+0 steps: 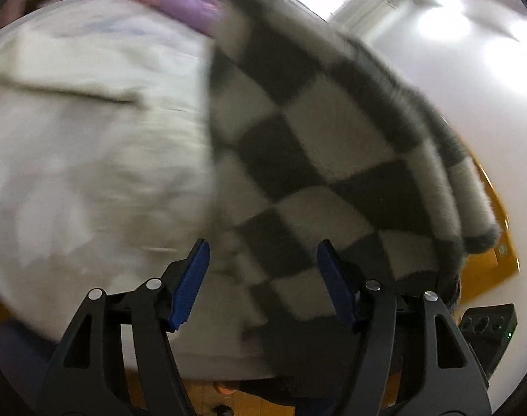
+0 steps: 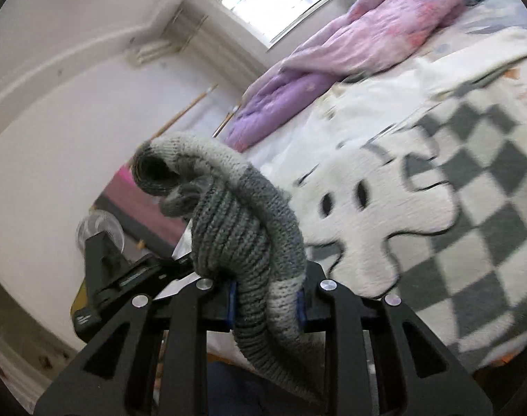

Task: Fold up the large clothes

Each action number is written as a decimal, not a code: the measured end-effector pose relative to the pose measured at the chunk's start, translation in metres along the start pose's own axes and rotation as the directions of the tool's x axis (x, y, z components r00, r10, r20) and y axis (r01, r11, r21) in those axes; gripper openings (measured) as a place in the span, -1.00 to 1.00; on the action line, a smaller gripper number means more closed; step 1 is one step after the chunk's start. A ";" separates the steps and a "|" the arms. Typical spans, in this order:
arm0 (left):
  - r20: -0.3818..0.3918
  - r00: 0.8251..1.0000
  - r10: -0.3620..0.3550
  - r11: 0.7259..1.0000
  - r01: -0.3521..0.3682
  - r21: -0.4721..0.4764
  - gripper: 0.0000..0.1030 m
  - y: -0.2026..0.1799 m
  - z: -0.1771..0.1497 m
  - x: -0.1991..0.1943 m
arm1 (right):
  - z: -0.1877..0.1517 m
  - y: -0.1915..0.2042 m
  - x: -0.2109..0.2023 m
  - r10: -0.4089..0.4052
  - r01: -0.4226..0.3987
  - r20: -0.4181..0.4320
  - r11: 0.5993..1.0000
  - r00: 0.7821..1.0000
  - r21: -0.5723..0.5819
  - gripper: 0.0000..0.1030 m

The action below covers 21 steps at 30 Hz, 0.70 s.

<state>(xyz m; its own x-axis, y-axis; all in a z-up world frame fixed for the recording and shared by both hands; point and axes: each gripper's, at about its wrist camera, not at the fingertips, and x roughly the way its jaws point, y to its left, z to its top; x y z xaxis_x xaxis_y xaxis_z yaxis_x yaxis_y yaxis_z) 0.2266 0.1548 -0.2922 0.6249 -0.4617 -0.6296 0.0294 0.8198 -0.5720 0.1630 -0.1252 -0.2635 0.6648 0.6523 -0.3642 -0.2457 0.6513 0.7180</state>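
The sleeve [image 2: 249, 228] is clamped in the right gripper [image 2: 266, 300], the sweater [image 2: 436, 208] spread to its right, while the left gripper [image 1: 263, 260] is held apart.

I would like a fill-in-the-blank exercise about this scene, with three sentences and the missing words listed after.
1. The right hand-held gripper is shut on the sweater's knitted ____.
2. The left hand-held gripper has its jaws ____.
3. The sweater has a grey and white ____ pattern.

Missing words: sleeve; open; checkered
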 end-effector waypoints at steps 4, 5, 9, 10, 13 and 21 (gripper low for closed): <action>-0.023 0.999 -0.035 0.993 0.037 0.111 0.28 -0.060 -0.002 0.038 | 0.009 -0.027 -0.040 -0.050 0.041 0.096 0.995 0.994 0.094 -0.56; -0.028 0.999 -0.045 0.991 0.048 0.126 0.28 -0.069 -0.003 0.044 | 0.011 -0.034 -0.049 -0.059 0.045 0.113 0.992 0.992 0.116 -0.56; -0.055 0.994 -0.093 0.973 0.103 0.205 0.28 -0.116 -0.004 0.073 | 0.012 -0.068 -0.082 -0.093 0.052 0.182 0.975 0.979 0.217 -0.56; -0.072 0.990 -0.121 0.968 0.133 0.214 0.28 -0.127 -0.004 0.080 | 0.013 -0.079 -0.091 -0.109 0.056 0.199 0.965 0.974 0.255 -0.57; -0.103 0.978 -0.180 0.955 0.198 0.221 0.29 -0.145 -0.005 0.089 | 0.020 -0.111 -0.113 -0.176 0.101 0.220 0.944 0.959 0.314 -0.57; -0.143 0.981 -0.129 0.956 0.161 0.246 0.30 -0.132 -0.020 0.103 | 0.010 -0.189 -0.107 -0.294 0.212 0.114 0.862 0.949 0.460 -0.56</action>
<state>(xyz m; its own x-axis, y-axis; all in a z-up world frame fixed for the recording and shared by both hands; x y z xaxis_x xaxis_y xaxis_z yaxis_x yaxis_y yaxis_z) 0.2716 -0.0073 -0.2918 0.4981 -0.6071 -0.6191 0.3206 0.7924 -0.5190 0.1455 -0.3227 -0.3542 0.7832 0.3838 -0.4891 0.2533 0.5214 0.8148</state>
